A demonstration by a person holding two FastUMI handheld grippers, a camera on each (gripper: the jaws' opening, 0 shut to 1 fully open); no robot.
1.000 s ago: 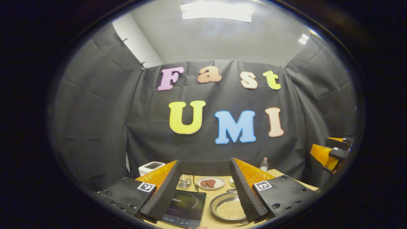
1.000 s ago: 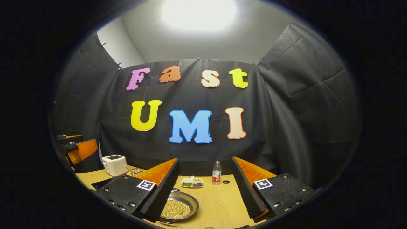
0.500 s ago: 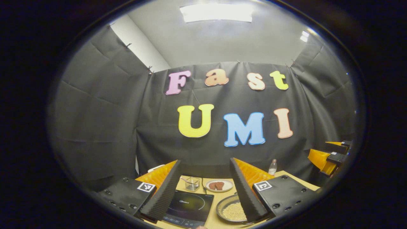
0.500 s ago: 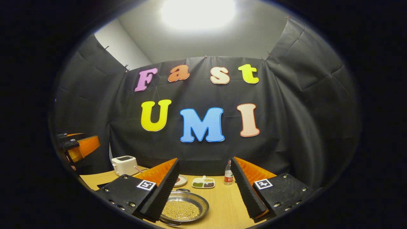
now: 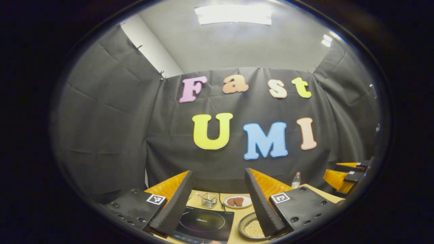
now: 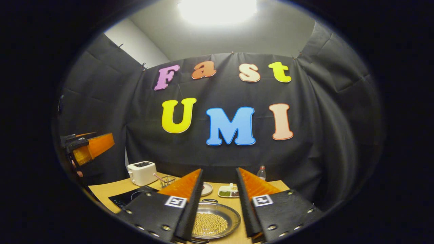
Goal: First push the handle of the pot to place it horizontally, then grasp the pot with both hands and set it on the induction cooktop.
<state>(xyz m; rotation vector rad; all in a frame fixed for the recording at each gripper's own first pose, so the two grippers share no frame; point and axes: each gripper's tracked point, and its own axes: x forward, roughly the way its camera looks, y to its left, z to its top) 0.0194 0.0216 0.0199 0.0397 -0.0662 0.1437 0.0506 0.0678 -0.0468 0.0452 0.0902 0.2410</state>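
With both the left gripper (image 5: 218, 203) and right gripper (image 6: 218, 203) hovering spread and empty, the pot (image 6: 213, 222) sits mid-desk beside the induction cooktop (image 5: 203, 222), handle unpushed, transfer outstanding.

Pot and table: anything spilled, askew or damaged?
Nothing stands out. The pot sits flat on the table with its small yellow beads all inside, beside the induction cooktop. Toaster and bottle stand upright.

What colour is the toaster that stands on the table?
The toaster is white or cream, with a dark slot on top. It shows best in the right gripper view.
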